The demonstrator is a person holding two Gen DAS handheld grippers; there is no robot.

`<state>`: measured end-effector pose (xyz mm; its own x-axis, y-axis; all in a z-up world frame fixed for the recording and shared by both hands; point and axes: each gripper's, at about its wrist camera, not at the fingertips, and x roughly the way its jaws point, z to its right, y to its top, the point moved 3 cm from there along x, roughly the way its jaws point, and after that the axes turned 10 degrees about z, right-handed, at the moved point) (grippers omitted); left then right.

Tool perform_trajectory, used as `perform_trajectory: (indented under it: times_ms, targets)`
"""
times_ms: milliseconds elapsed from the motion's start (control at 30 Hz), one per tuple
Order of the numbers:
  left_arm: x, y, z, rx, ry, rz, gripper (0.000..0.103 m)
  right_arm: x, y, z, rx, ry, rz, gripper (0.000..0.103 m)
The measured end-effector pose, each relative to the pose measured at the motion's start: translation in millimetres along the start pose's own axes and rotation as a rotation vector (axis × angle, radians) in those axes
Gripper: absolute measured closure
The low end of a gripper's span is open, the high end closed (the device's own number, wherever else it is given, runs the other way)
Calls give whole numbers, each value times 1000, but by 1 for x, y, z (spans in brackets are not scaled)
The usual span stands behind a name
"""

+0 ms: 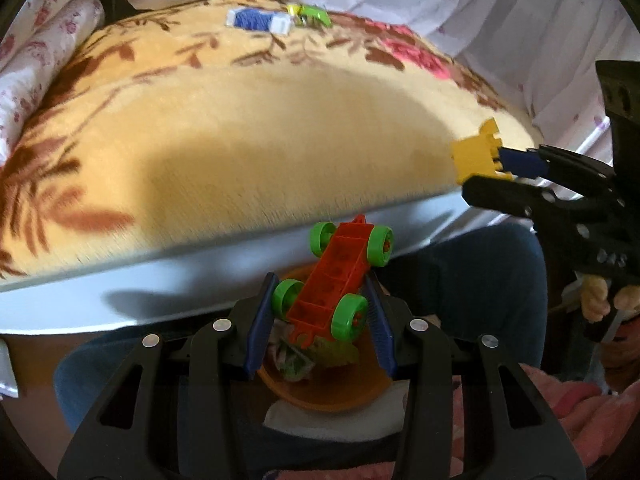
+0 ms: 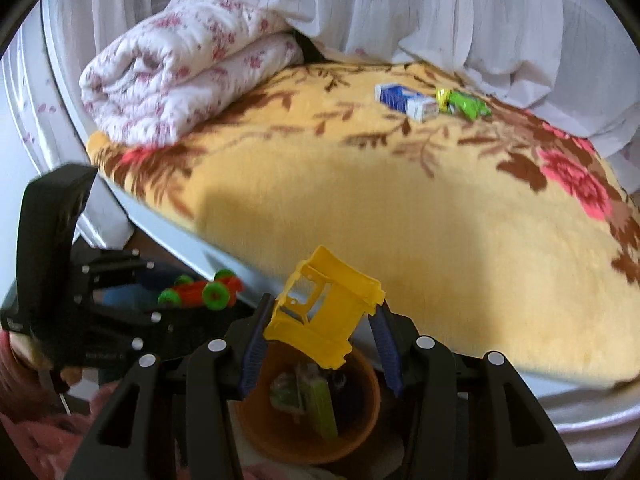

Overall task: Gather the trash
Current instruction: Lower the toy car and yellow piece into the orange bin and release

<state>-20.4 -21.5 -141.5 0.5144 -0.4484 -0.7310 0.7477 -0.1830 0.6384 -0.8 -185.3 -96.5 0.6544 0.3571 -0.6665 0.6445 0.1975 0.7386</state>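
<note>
My left gripper [image 1: 320,312] is shut on a red toy car chassis with green wheels [image 1: 334,276], held over an orange bin [image 1: 320,392] that has wrappers inside. The right gripper [image 2: 320,320] is shut on a yellow toy truck cab [image 2: 324,312], also above the orange bin [image 2: 280,436]. Each gripper shows in the other's view: the right one [image 1: 496,168] with the yellow cab [image 1: 478,156] at the right, the left one [image 2: 132,300] with the red chassis [image 2: 204,290] at the left. A blue and white box [image 2: 404,102] and a green wrapper [image 2: 466,106] lie at the far side of the bed.
A yellow floral blanket [image 2: 440,216] covers the bed, with a pale bed frame edge [image 1: 160,280] below it. A rolled pink-flowered quilt [image 2: 180,68] sits at the back left. White curtains [image 2: 440,8] hang behind. A person's hand [image 1: 596,300] and jeans leg [image 1: 480,272] are near the bin.
</note>
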Motion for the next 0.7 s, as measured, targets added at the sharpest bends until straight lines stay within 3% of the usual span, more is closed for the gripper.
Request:
perform_trajectory:
  times_ms: [333,700]
  targets:
    - [37,-47,9,19,19,-166,61,20,-61,-4,9,13,-142,55]
    - [79,-84,3,15,55,-322,61,63,-101,-3,38,18,-276,55]
